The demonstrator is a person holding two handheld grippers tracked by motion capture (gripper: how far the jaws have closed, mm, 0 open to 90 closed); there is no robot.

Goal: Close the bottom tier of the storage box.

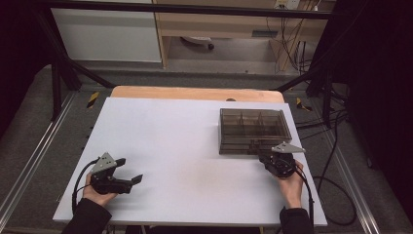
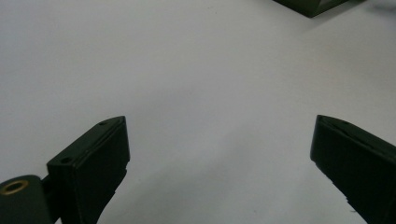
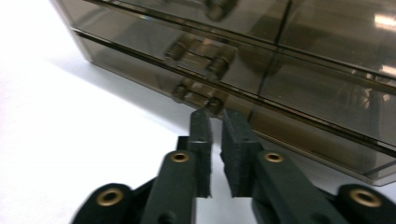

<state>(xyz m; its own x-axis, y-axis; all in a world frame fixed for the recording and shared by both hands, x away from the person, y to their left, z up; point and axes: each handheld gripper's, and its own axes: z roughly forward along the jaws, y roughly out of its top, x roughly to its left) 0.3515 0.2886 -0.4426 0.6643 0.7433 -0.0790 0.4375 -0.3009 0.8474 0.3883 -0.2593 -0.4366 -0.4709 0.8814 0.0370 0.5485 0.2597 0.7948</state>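
Note:
A smoky see-through compartment box [image 1: 253,127] with its lid down lies on the right half of the white table top [image 1: 185,146]. My right gripper [image 1: 263,154] is at the box's near wall. In the right gripper view its jaws stand almost together, only a thin gap between them, with the tips [image 3: 216,114] just below a small clasp [image 3: 198,95] on the box [image 3: 299,70]. Nothing shows between the jaws. My left gripper [image 1: 130,169] rests near the front left of the table, held by a hand. Its jaws [image 2: 219,126] are spread wide over bare white surface.
The table's wooden far edge [image 1: 195,92] lies beyond the white top. Black frame bars and cables [image 1: 336,146] run along the right side on the floor. A corner of the box [image 2: 313,5] peeks in at the top of the left gripper view.

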